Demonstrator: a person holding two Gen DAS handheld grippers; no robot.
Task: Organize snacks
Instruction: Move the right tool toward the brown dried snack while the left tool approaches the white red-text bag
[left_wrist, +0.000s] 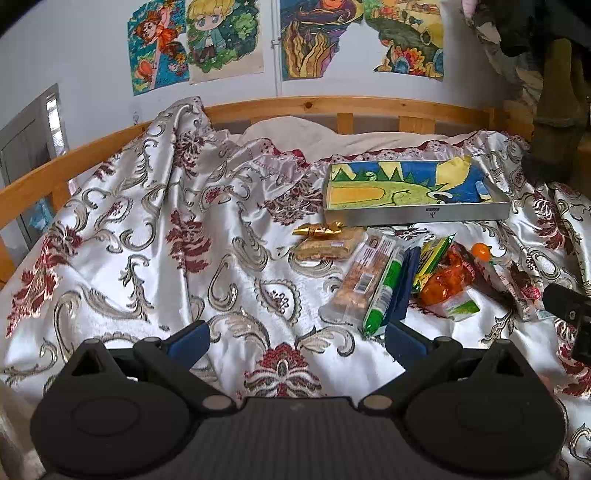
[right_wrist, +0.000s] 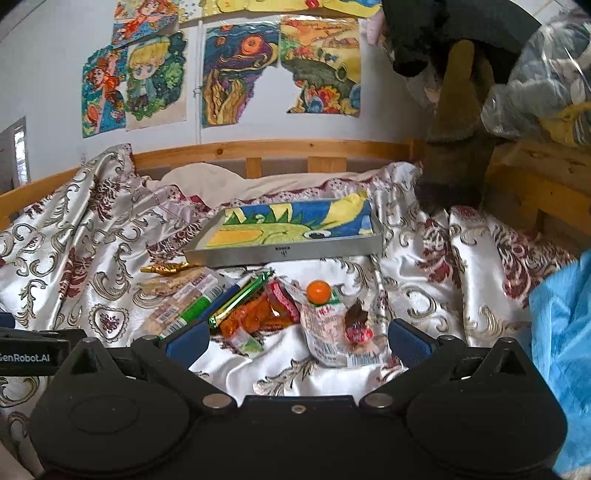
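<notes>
Both of my claws sit low over the shiny white bedspread with dark-red floral scrolls (left_wrist: 229, 258), and both have their blue-padded fingers spread wide with nothing between them. From the left wrist camera, the left gripper (left_wrist: 297, 341) hovers over bare cloth; the heap of snacks lies ahead and to its right, and the nearest piece, a long green-and-white wrapped stick (left_wrist: 384, 291), ends just beside my right-hand finger pad (left_wrist: 404, 341). Next to that stick lies a clear-wrapped nut bar (left_wrist: 356, 280), and further back a pale wafer pack (left_wrist: 325, 245) with a gold foil twist (left_wrist: 319, 229) touching its far edge.

From the right wrist camera, the right gripper (right_wrist: 297, 341) straddles the near edge of the heap. A white printed pouch (right_wrist: 325, 328) and a small red-and-white wrapped candy (right_wrist: 358, 330) lie between the 2 finger pads, just ahead of them, not touched. An orange ball (right_wrist: 318, 290) rests at the pouch's far end. An orange crinkly wrapper (right_wrist: 258, 314) and a shiny green foil stick (right_wrist: 240, 299) lie toward my left pad.

Beyond the heap sits a shallow grey metal tray lined with a blue, yellow and green drawing (right_wrist: 280, 254); no snack is in it. Its front wall is near the gold twist.
</notes>
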